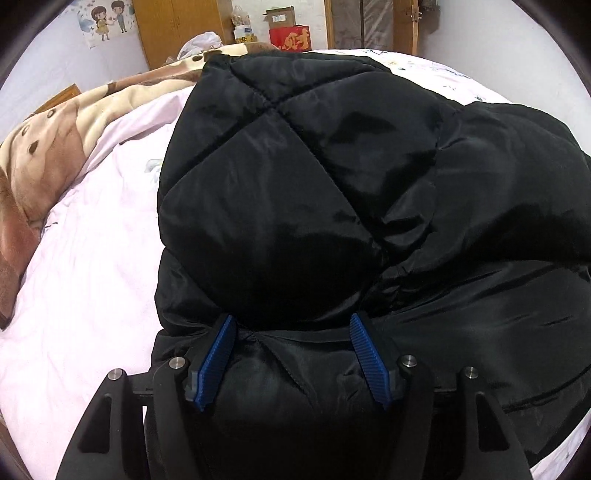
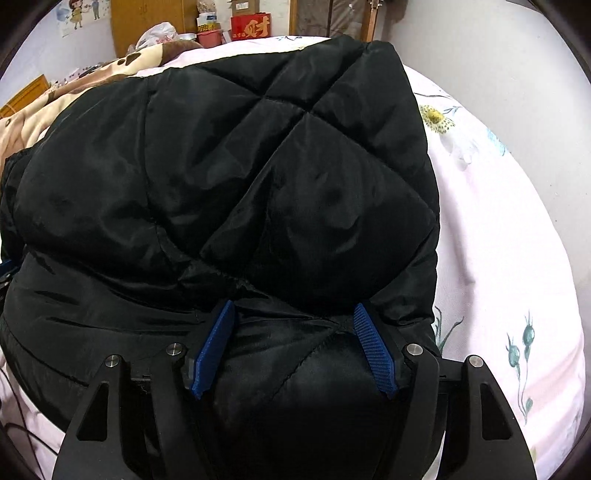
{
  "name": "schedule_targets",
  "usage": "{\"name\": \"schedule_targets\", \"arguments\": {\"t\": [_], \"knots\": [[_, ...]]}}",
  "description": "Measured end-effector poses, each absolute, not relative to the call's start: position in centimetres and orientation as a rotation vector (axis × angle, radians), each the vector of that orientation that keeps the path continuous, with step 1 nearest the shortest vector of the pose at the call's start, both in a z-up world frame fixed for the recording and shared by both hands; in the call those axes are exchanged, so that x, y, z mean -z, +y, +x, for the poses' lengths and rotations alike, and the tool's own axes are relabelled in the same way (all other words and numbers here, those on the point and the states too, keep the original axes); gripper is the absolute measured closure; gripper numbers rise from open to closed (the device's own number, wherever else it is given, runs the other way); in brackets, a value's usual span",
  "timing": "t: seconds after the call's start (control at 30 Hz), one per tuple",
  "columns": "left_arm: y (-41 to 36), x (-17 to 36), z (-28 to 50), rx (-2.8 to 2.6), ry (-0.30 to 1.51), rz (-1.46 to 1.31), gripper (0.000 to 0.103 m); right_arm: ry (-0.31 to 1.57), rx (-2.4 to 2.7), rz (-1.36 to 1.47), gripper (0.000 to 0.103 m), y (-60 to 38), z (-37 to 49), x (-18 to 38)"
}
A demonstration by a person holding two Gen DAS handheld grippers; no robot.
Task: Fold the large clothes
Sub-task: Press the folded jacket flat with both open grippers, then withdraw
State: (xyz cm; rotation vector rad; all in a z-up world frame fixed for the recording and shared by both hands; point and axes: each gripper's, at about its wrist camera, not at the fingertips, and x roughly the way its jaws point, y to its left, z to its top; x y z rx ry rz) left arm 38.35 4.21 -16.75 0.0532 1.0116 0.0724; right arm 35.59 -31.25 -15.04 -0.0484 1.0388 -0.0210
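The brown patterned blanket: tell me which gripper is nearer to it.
Left. The left gripper sits at the black coat's edge facing the blanket; the right gripper is at the coat's opposite side, by the flowered sheet.

A bed (image 1: 81, 266) in pale pink floral sheet carries a black quilted coat (image 1: 295, 192) and a brown-and-cream blanket (image 1: 55, 147).

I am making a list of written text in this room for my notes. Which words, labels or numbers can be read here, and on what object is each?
"财": large gold character on the red box behind the bed.
Cardboard box: label too small to read.
Wall poster: cartoon couple, no legible words.
Black quilted jacket: no visible text.
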Motion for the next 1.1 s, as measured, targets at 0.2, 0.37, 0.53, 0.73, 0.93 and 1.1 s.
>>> {"name": "schedule_targets", "arguments": {"t": [0.2,0.37,0.53,0.73,0.93,1.1], "knots": [[4.4,17.1,37.7,-0.066,0.996,0.050,0.038,1.020,0.016,-0.038,0.036,-32.0,34.5,15.4],[4.0,17.5,36.0,-0.068,0.992,0.053,0.038,1.016,0.014,-0.029,0.036,-32.1,33.9,15.9],[3.4,16.1,36.4,-0.055,1.031,0.071,0.038,1.024,0.013,-0.024,0.036,-32.5,34.0,15.5],[5.1,13.1,35.9,0.005,1.029,0.041,0.038,1.026,-0.024,-0.005,0.035,-33.6,33.8,12.4],[8.4,9.8,34.8,-0.031,0.977,0.010,0.027,0.954,-0.016,0.022,0.035,-35.6,31.9,8.6],[12.1,9.5,35.5,-0.026,1.024,-0.059,0.026,0.956,0.009,0.020,0.027,-38.3,31.6,7.5]]}}
